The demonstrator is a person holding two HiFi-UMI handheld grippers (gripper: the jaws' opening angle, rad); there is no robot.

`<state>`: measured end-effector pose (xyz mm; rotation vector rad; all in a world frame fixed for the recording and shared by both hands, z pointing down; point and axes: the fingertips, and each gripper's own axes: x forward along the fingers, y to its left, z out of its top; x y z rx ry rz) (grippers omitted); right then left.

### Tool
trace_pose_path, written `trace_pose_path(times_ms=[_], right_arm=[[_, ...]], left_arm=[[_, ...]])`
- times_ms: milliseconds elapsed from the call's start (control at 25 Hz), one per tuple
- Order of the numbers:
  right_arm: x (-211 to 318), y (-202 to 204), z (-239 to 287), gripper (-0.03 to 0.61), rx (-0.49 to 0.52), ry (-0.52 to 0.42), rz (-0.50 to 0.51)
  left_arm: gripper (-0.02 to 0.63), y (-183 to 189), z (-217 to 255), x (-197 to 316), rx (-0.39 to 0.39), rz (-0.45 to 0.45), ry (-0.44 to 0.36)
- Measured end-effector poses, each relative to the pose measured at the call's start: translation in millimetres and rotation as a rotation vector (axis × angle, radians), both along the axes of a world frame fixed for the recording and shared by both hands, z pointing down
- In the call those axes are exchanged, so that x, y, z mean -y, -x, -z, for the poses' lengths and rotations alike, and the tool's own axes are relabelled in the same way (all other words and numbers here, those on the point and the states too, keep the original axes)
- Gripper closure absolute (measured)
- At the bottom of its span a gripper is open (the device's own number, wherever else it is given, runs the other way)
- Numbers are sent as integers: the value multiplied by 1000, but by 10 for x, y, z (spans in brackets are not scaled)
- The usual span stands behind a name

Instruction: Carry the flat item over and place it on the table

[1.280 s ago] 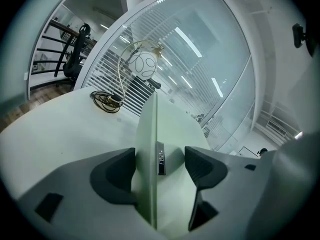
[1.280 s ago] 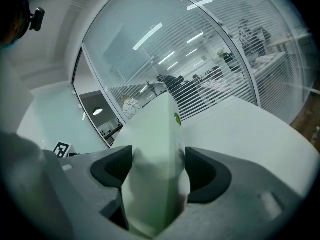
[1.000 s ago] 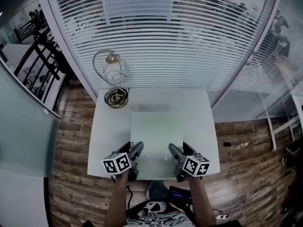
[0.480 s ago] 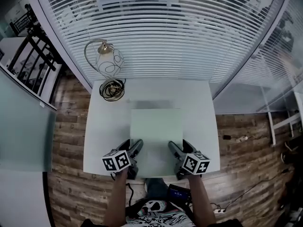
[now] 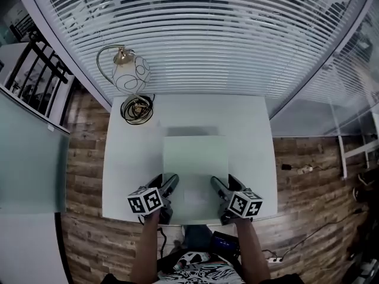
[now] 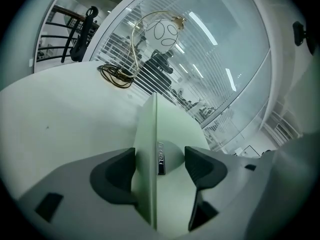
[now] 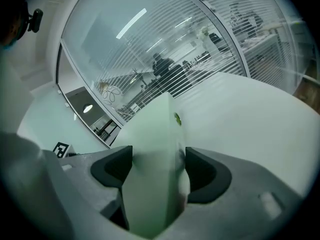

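Observation:
A flat pale green board (image 5: 195, 161) hangs level just above the white table (image 5: 127, 158) and casts a shadow at its far edge. My left gripper (image 5: 170, 185) is shut on its near left edge. My right gripper (image 5: 219, 187) is shut on its near right edge. In the left gripper view the board (image 6: 153, 126) stands edge-on between the dark pads of that gripper (image 6: 159, 161). The right gripper view shows the board (image 7: 155, 129) filling the gap between that gripper's (image 7: 159, 166) pads. Both grippers sit over the table's near edge.
A globe lamp (image 5: 131, 76) on a curved brass stem stands at the table's far left corner, with a coil of cable (image 5: 137, 109) at its foot. A glass wall with blinds (image 5: 207, 40) runs behind the table. Wooden floor (image 5: 83, 158) lies on both sides.
The table and lamp have shifted slightly in the head view and the table spreads wider under the board. Both grippers keep the same hold on the board.

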<state>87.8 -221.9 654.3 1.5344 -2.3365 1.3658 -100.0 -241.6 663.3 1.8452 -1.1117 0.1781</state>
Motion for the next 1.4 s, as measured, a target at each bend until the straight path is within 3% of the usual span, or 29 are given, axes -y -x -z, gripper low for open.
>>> trace_pose_path(times_ms=[840,1400], right_arm=[[225,-47,-266,258,-7,129,12],[227,-28,-265,258,-14,135,16]], left_arm=[[308,-11,-245,177,58,9,94],[308,3,-293,172,34,6,101]])
